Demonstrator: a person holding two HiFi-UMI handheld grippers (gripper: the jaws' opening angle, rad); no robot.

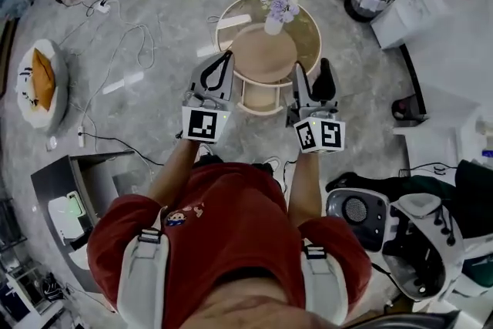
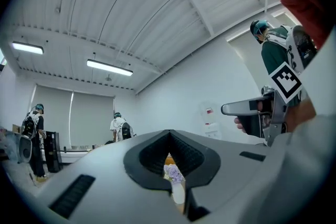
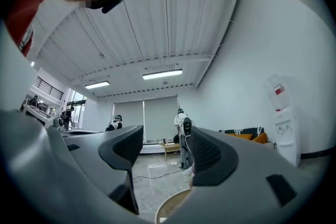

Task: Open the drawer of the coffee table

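Grippers hang over the near edge of the coffee table (image 1: 314,35), one to each side of its front, and neither touches it. The left gripper (image 1: 226,58) has its jaws together with nothing between them; through the small gap they leave, its own view looks at the vase of purple flowers (image 1: 276,11) standing on the table's far half. The right gripper (image 1: 313,72) has its jaws apart and empty, with only the table's curved rim showing below them. That spread looks like readiness to take a pull or an edge (my guess, not something shown). The pale panel under the tabletop on the near side is probably the drawer (image 1: 260,96), and it appears closed. Both tools point away from the person toward the table, which suits a reach down to that front. No grasp has begun.
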